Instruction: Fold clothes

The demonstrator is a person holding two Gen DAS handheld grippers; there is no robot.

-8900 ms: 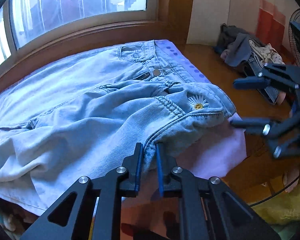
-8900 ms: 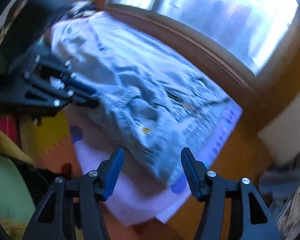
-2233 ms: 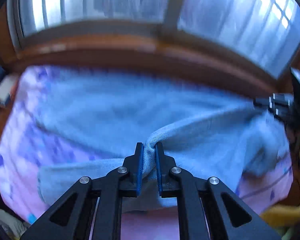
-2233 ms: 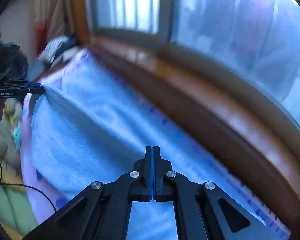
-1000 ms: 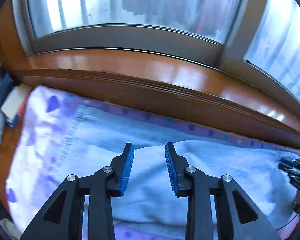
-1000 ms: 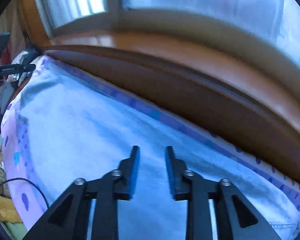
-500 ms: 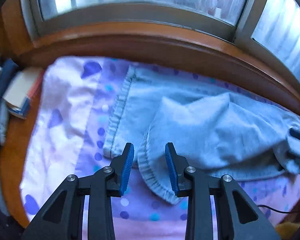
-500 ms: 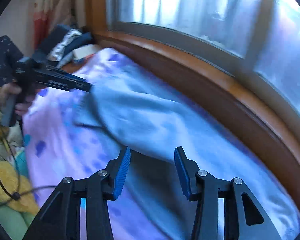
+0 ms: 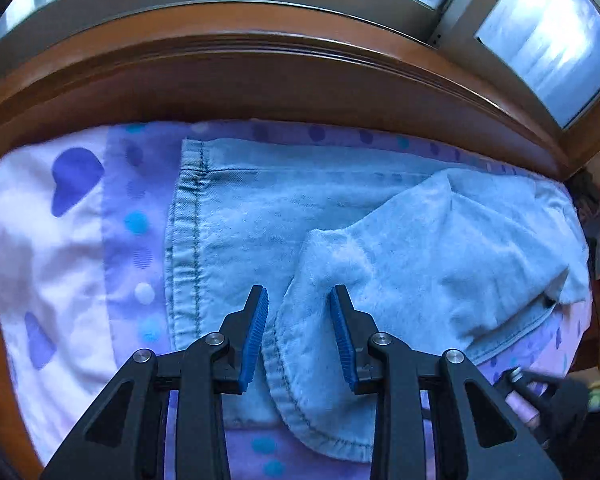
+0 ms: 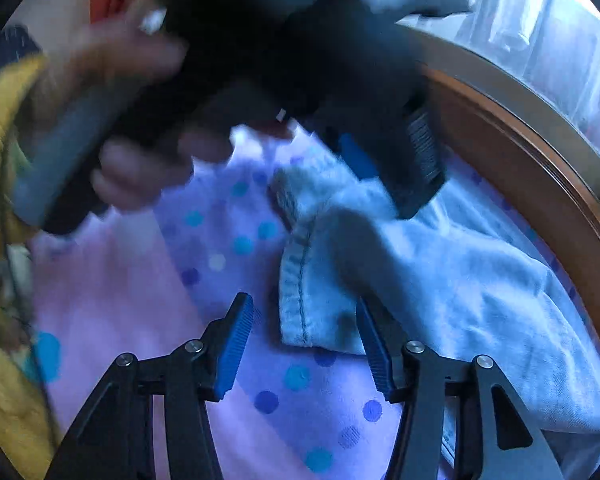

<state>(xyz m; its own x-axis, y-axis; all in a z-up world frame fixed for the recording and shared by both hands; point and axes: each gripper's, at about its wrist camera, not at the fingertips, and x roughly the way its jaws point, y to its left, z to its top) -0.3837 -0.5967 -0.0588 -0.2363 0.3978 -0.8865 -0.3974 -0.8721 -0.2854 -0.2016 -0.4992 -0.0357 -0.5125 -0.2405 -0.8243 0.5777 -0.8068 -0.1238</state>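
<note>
Jaws of left gripper (image 9: pixel 299 336) stand apart, nothing pinched, straddling the folded jeans (image 9: pixel 340 248) hem; jeans run left-right on the bed. Right gripper (image 10: pixel 305 346) jaws opening, hem corner between, unclamped

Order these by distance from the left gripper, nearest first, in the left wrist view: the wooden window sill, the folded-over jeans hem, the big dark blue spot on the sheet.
1. Folded-over jeans hem: between the fingers of the left gripper.
2. Big dark blue spot: on the sheet, far left.
3. Wooden window sill: beyond the bedding, along the top.
</note>
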